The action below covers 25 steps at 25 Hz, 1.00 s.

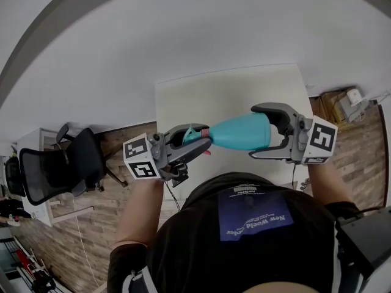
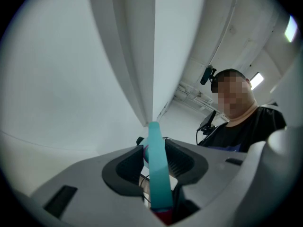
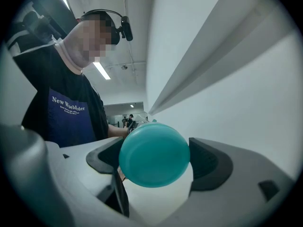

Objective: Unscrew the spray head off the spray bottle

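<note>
- a white table (image 1: 232,96) lay at 12 o'clock from the person in the head view, its top bare where it showed.
- brown wood floor (image 1: 360,139) ran round the table, and a plain white wall (image 1: 183,29) filled the upper part of the view.
- a black office chair (image 1: 61,163) stood on the floor at 9 o'clock, well apart from the table.
- the right gripper view showed a ceiling with a long lamp (image 3: 102,71) behind the person in a black shirt (image 3: 66,112).
- the spray bottle (image 1: 241,133), teal, was held up in the air over the near edge of the table, lying about level, its neck toward 9 o'clock and its base toward 3 o'clock.
- the bottle's wall was not see-through, so what was in it could not be told.
- the spray head (image 1: 194,134) sat on the neck, with a pink collar (image 1: 208,133) where the two met.
- the left gripper (image 1: 194,144) was at 9 o'clock of the bottle, its jaws clamped on the spray head; its own view showed the teal part (image 2: 156,169) pinched between the two dark pads.
- the right gripper (image 1: 253,133) was at 3 o'clock, its jaws spread wide on either side of the bottle's base.
- in the right gripper view the round base (image 3: 154,155) sat between the pads, with a clear gap at the 3 o'clock pad, so the jaws did not press on it.
</note>
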{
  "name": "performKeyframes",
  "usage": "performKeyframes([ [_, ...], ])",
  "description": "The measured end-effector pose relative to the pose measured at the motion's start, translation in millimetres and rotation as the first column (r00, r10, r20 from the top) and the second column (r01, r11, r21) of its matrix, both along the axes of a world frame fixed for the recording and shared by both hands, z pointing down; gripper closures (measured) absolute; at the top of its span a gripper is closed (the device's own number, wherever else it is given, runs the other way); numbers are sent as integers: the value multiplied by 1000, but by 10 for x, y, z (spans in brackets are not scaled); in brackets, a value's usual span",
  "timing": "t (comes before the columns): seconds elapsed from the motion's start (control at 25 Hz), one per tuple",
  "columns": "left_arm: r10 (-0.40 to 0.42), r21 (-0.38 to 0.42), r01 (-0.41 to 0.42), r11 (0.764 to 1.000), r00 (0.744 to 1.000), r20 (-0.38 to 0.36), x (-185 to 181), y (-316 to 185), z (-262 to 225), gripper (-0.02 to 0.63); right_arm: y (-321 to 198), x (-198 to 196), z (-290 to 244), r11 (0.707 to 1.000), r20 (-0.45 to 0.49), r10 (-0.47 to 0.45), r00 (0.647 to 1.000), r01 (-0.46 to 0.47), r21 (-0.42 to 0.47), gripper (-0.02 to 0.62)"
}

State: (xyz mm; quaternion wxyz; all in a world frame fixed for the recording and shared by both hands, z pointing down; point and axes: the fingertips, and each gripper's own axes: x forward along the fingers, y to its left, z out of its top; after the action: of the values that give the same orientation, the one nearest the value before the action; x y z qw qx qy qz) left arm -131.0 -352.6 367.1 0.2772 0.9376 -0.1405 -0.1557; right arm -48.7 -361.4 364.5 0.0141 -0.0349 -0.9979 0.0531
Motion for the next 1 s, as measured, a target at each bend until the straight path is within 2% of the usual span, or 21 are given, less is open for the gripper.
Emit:
performKeyframes([
  [0.08, -13, -6, 13, 1000, 1000, -22, -18, 4, -22, 457, 2, -41, -74, 1000, 19, -7, 1000, 7, 4, 198],
  [0.4, -31, -26, 29, 999, 997, -67, -48, 3, -52, 459, -16, -67, -97, 999, -1, -38, 999, 38, 27, 198],
  [0.6, -35, -42, 31, 999, 994, -102, 68, 7, -64, 459, 95, -139, -205, 997, 3, -76, 997, 76, 18, 179],
  [0.8, -76, -70, 65, 995, 984, -161, 55, -3, -34, 459, 48, -83, -46, 999, -41, -37, 998, 38, 16, 179],
  [1.0, -61, -75, 49, 996, 985, -163, 78, 3, -41, 457, 64, -130, -54, 999, -46, -32, 998, 32, -3, 166],
])
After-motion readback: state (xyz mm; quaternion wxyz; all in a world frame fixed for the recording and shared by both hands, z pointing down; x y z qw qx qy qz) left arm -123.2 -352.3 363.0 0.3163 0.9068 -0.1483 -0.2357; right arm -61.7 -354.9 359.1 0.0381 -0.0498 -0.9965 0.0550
